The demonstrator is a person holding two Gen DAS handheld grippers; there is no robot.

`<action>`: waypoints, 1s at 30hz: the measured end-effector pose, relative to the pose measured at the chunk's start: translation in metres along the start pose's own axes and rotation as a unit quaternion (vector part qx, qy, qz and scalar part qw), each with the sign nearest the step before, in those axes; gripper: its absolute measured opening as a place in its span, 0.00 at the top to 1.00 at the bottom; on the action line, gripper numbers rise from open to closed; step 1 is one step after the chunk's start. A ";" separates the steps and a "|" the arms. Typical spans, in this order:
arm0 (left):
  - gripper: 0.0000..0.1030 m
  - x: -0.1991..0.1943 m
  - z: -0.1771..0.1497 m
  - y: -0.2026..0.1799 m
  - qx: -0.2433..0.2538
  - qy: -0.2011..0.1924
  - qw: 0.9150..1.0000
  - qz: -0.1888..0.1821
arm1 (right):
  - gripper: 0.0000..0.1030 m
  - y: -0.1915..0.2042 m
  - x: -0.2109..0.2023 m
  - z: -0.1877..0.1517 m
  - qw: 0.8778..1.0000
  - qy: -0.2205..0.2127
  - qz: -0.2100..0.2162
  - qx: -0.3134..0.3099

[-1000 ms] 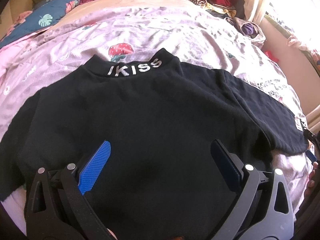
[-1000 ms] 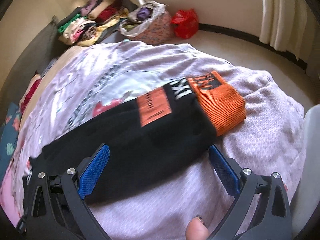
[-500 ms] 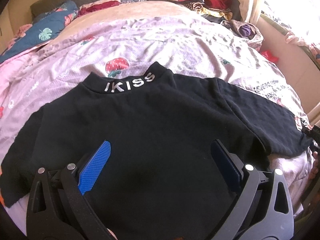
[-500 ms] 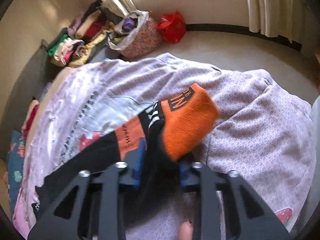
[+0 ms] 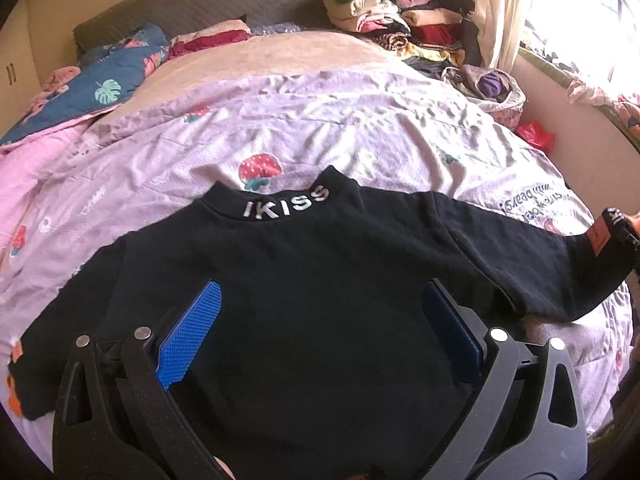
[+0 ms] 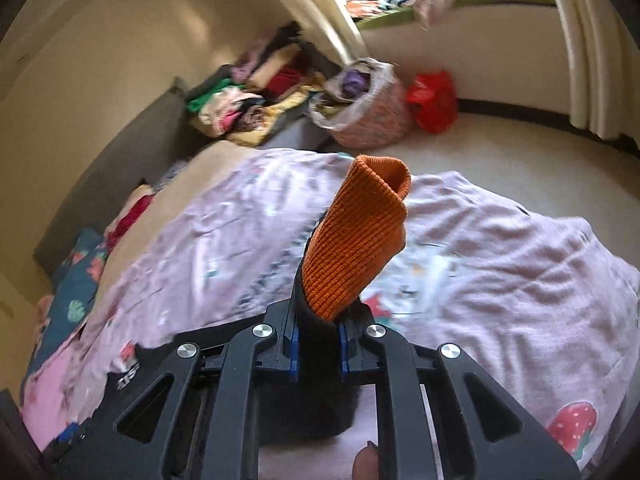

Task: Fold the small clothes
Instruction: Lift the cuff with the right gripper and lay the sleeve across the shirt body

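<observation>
The black IKISS sweater [image 5: 320, 280] lies spread on the strawberry-print quilt [image 5: 360, 128]; the left gripper [image 5: 320, 320] hangs spread above its body; the right gripper [image 6: 318, 344], jaws just closed, pinches its orange-cuffed sleeve [image 6: 356, 248].

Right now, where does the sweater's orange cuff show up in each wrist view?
Left wrist: orange cuff barely shows at the far right edge, at the end of the black sweater sleeve.
Right wrist: centre frame, sticking up from the right gripper, which is shut on the sleeve.
Shared landmark: red bag on the floor.
</observation>
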State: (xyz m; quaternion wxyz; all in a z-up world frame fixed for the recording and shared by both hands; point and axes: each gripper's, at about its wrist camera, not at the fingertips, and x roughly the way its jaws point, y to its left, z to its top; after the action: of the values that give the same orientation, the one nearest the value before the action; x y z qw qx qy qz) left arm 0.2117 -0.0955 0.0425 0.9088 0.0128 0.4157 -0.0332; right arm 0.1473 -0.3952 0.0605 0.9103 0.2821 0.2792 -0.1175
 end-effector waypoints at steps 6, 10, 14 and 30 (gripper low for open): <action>0.09 -0.012 0.002 0.010 0.000 -0.019 1.000 0.017 | 0.88 0.041 -0.013 -0.007 0.998 0.000 0.035 -0.046; 0.09 -0.019 0.002 0.019 -0.005 -0.027 0.999 0.020 | 0.88 0.066 -0.019 -0.014 0.996 0.003 0.053 -0.074; 0.09 -0.025 0.001 0.029 -0.008 -0.035 0.999 0.027 | 0.88 0.093 -0.022 -0.023 0.992 0.009 0.069 -0.102; 0.09 -0.017 -0.005 0.119 -0.158 0.007 0.981 -0.111 | 0.88 0.209 -0.017 -0.090 0.964 0.050 0.134 -0.224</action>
State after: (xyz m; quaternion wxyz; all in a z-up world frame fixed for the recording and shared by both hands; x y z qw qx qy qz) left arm 0.2049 0.0238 0.0514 0.8870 -0.1769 0.4211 -0.0682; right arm 0.1716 -0.1720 0.1021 0.9425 0.1116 0.3034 0.0850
